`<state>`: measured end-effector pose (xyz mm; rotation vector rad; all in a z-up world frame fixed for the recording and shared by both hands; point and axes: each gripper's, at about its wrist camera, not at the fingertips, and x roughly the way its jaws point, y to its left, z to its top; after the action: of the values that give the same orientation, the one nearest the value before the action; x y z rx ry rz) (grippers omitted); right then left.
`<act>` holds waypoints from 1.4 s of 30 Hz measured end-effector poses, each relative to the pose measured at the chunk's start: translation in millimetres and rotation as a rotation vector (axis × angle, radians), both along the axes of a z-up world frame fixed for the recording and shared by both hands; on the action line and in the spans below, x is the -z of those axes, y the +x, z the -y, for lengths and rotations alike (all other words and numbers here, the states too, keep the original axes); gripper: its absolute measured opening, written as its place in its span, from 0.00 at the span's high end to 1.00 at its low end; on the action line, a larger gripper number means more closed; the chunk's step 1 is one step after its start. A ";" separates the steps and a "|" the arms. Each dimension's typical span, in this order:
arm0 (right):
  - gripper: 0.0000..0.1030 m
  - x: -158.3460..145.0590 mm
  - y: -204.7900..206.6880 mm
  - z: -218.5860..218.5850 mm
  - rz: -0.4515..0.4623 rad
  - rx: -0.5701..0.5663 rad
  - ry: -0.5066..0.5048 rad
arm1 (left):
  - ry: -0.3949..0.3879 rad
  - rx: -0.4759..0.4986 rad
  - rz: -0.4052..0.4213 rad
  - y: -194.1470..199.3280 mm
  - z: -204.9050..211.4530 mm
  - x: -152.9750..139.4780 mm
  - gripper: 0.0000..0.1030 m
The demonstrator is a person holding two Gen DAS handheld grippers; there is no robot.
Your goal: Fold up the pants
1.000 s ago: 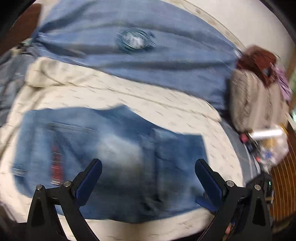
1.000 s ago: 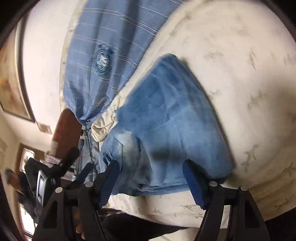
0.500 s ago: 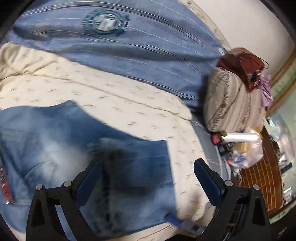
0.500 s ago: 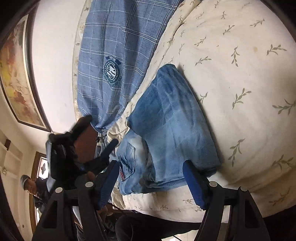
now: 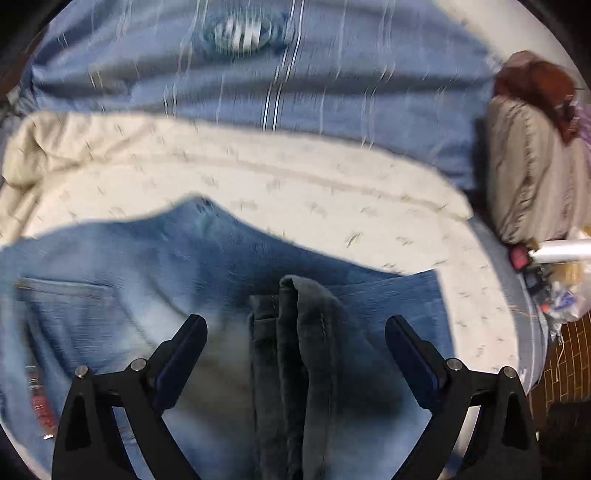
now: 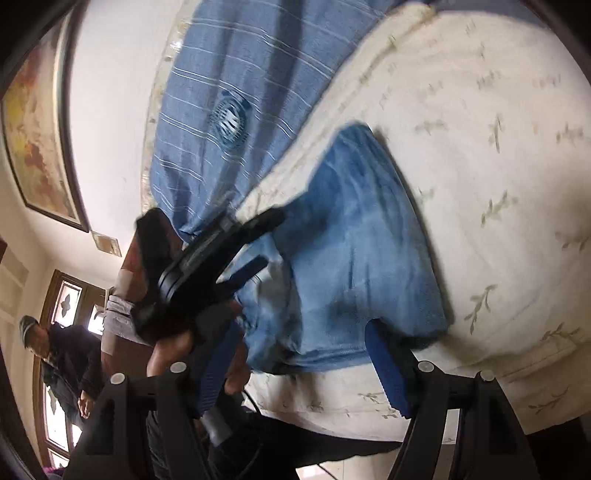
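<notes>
Our left gripper (image 5: 295, 343) has its jaws wide apart. A bunched ridge of the jeans (image 5: 110, 280) rises between them, and we cannot tell if a pad touches the cloth. Our right gripper (image 6: 303, 365) also has its jaws wide, with nothing pinched; they hang over the near edge of the folded jeans.

The jeans lie folded on the cream bedspread (image 5: 258, 177), which has small leaf prints. In the left view we see a back pocket (image 5: 62, 295) and a red tag (image 5: 38, 398) at the picture's edge. The tag is too blurry to read.

Behind the jeans lies a blue striped blanket (image 5: 369, 92) with a round badge (image 5: 240, 31). The badge has writing, but it is smeared and we cannot read it.

In the right view our left hand (image 6: 173, 350) and its gripper hide part of the jeans. A second person (image 6: 62, 362) stands by the window, cut off at the edge. Beside the bed a striped bag (image 5: 528, 170) and some small things are too blurry to name.
</notes>
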<state>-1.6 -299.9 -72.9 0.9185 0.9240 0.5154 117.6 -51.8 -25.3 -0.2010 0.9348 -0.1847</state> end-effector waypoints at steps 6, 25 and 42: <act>0.28 -41.1 24.9 28.7 0.070 0.052 -0.144 | -0.017 0.082 0.068 -51.3 -2.2 -6.4 0.06; 0.78 -14.1 154.2 -7.0 -0.051 -0.017 -0.633 | 0.225 0.104 -0.035 -63.0 22.1 54.6 0.04; 0.81 13.6 41.0 -1.9 -0.162 -0.114 -0.524 | 0.250 0.048 -0.064 -61.0 5.6 52.5 0.04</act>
<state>39.4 -298.0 -86.6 0.4368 1.1913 0.2727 56.6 -57.4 -77.8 0.0469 1.0174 -0.1049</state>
